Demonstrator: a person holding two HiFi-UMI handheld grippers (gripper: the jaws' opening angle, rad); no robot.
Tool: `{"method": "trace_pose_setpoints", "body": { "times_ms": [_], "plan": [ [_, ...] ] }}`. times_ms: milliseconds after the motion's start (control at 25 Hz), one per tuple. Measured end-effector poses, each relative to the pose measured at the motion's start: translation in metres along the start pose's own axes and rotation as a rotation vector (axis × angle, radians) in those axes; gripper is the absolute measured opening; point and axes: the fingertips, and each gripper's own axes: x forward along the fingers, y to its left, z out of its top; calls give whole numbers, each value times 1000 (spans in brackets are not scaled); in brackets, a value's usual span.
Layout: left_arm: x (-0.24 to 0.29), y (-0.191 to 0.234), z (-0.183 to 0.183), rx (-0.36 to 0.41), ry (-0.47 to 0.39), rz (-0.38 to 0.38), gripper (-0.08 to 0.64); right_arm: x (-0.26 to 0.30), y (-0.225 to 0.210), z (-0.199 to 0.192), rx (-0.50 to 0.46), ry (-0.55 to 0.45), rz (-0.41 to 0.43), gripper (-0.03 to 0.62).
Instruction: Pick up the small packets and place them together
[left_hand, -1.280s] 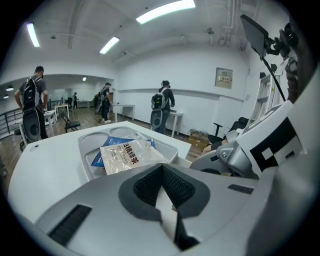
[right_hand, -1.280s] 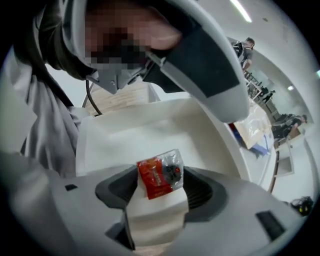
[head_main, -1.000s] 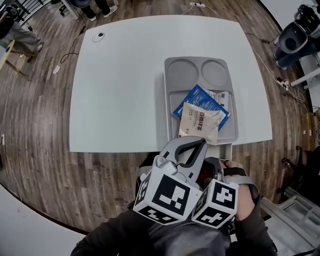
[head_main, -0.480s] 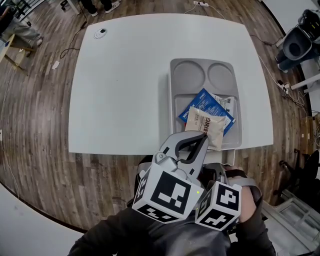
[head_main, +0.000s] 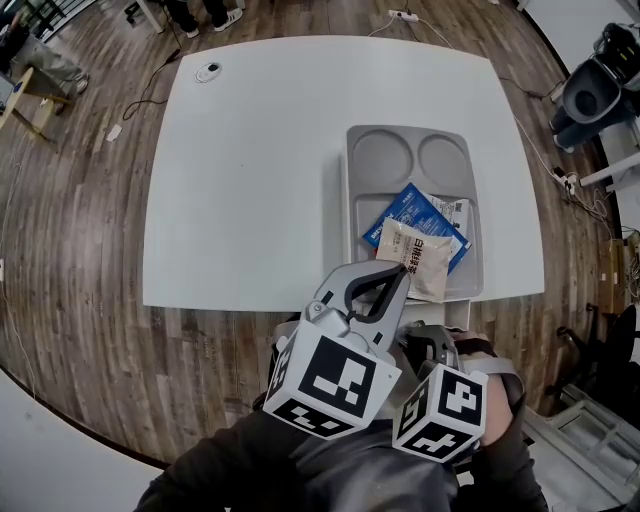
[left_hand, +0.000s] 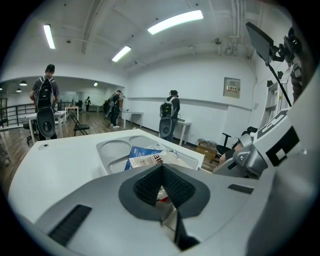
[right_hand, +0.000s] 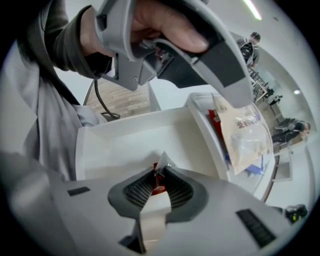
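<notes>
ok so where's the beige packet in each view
Head view: beige packet lower right of centre, in the grey tray, lying on the blue packet.
Left gripper view: beige packet at centre, just beyond the fingers.
Right gripper view: beige packet right of centre.
Shared landmark: the blue packet beneath it.

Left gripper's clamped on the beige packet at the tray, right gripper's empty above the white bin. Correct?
No. The right gripper isn't empty: the right gripper view shows its jaws, which have just been closing, pinching a small red-and-white packet above the white bin. The left gripper is indeed clamped on the beige packet at the tray.
</notes>
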Motion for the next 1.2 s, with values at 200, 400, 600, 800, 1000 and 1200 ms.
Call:
{"method": "trace_pose_setpoints", "body": {
  "times_ms": [200, 400, 600, 800, 1000, 1200],
  "plan": [
    [-10, 6, 9, 7, -7, 29, 0, -18, -9, 13, 23, -64, -49, 69],
    [-18, 4, 18, 5, 0, 36, 0, -43, -12, 20, 42, -106, -64, 69],
    [-22, 8, 36, 7, -24, 38, 0, -77, -28, 34, 69, -169, -100, 69],
    [-27, 16, 54, -17, -108, 68, 0, -100, -62, 42, 99, -214, -194, 69],
    [-28, 36, 42, -68, -114, 103, 0, -98, -101, 50, 144, -238, -265, 71],
    [-28, 42, 35, -71, -106, 114, 0, -83, -126, 57, 93, -250, -314, 71]
  ]
}}
